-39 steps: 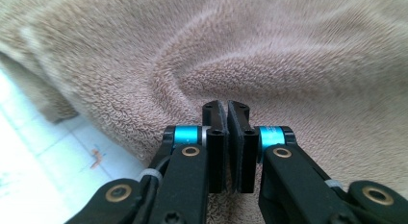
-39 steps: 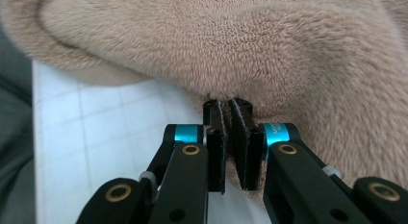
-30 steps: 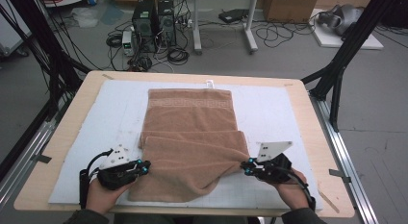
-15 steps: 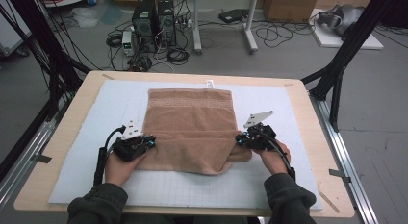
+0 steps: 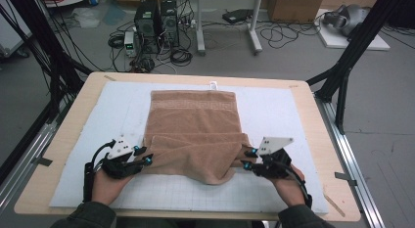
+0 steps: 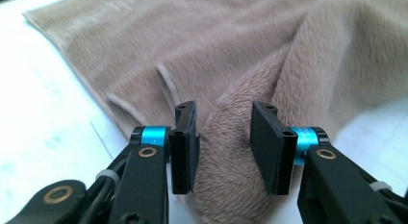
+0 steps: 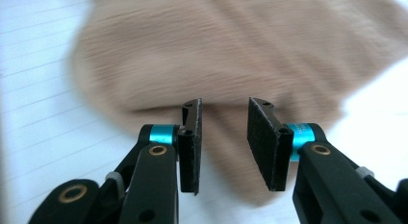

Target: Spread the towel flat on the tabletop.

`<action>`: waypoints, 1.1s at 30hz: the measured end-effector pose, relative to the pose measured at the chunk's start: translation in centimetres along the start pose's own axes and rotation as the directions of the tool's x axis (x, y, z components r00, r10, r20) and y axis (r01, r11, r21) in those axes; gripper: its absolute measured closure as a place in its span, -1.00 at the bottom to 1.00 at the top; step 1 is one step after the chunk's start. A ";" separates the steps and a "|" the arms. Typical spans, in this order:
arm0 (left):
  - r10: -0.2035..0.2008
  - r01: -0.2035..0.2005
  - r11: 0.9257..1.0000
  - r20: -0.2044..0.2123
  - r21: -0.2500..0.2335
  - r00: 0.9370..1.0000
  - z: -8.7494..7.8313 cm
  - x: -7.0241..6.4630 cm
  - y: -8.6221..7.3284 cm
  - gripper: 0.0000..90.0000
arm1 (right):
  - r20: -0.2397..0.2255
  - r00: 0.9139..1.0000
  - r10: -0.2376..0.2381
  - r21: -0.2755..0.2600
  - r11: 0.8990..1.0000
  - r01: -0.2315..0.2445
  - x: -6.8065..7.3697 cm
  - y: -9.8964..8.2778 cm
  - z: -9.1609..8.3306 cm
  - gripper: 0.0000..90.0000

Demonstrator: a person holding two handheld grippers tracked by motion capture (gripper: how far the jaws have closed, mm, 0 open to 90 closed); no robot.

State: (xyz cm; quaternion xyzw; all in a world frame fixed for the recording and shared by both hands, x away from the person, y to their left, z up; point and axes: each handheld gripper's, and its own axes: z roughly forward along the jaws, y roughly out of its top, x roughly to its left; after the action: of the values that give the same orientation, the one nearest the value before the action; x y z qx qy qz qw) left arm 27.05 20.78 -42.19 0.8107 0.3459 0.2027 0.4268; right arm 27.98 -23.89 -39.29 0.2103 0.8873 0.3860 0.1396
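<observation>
Brown towel (image 5: 193, 135) lies mid-mat from the high view, near edge folded partway up, fold unfinished, my grippers at its corners. Left gripper (image 6: 223, 137) view: jaws just opened, pile between, unpressed. Right gripper (image 7: 223, 137) view: likewise just parted, towel released.

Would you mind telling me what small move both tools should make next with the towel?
Probably draw both back off the towel: the left tool and right tool have just been opening, pads apart, and the folded edge lies on the mat.
</observation>
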 end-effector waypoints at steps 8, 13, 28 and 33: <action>0.011 -0.014 0.996 0.028 0.089 1.000 2.3 -0.3 -1.5 0.33 | -0.103 0.995 0.017 0.048 0.999 -0.012 1.9 -1.2 4.3 0.46; 0.017 -0.021 0.996 0.050 0.087 0.999 2.2 -0.3 -1.3 0.73 | -0.133 0.991 0.015 0.071 0.997 -0.005 1.9 -0.9 5.9 0.77; 0.032 -0.033 0.999 0.107 0.007 0.994 -2.9 -2.6 0.2 0.78 | -0.220 0.975 -0.031 -0.005 1.000 0.031 6.8 -2.9 -1.6 0.83; 0.019 -0.020 1.000 0.108 0.012 0.994 -2.9 -2.0 0.2 0.36 | -0.162 0.983 -0.082 -0.017 0.997 0.081 6.3 -1.8 -2.0 0.69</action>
State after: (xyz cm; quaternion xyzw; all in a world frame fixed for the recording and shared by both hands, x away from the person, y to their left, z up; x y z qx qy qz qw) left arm 23.94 20.81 -40.48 0.8266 0.3157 0.1603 0.4375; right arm 21.17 -23.23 -39.82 0.1410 0.9017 0.4002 0.0836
